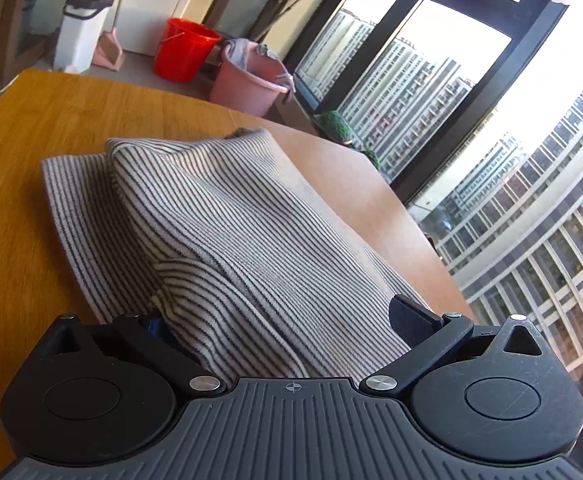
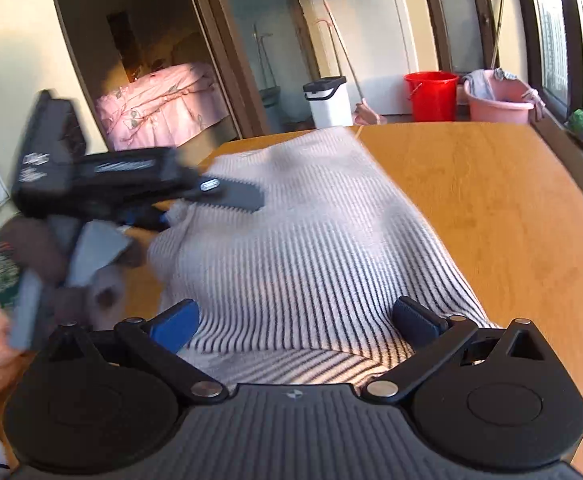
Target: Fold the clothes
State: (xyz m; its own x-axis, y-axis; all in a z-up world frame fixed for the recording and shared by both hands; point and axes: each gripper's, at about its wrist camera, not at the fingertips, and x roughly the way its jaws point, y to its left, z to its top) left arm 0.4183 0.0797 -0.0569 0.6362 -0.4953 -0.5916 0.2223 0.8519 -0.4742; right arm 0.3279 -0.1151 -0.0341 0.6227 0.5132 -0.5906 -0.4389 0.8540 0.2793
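Both grippers [image 1: 279,320] [image 2: 295,320] agape (astride striped garment [image 1: 219,216])

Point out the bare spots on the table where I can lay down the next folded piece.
Bare wood lies right of the striped garment, running to the table edge by the window, and along its far edge towards the red bucket. The left side is crowded by the left tongs.

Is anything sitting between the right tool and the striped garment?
Nothing visible. The right tool is open, with the striped garment already lying between its fingers on the wooden table. The left tool is off to one side.
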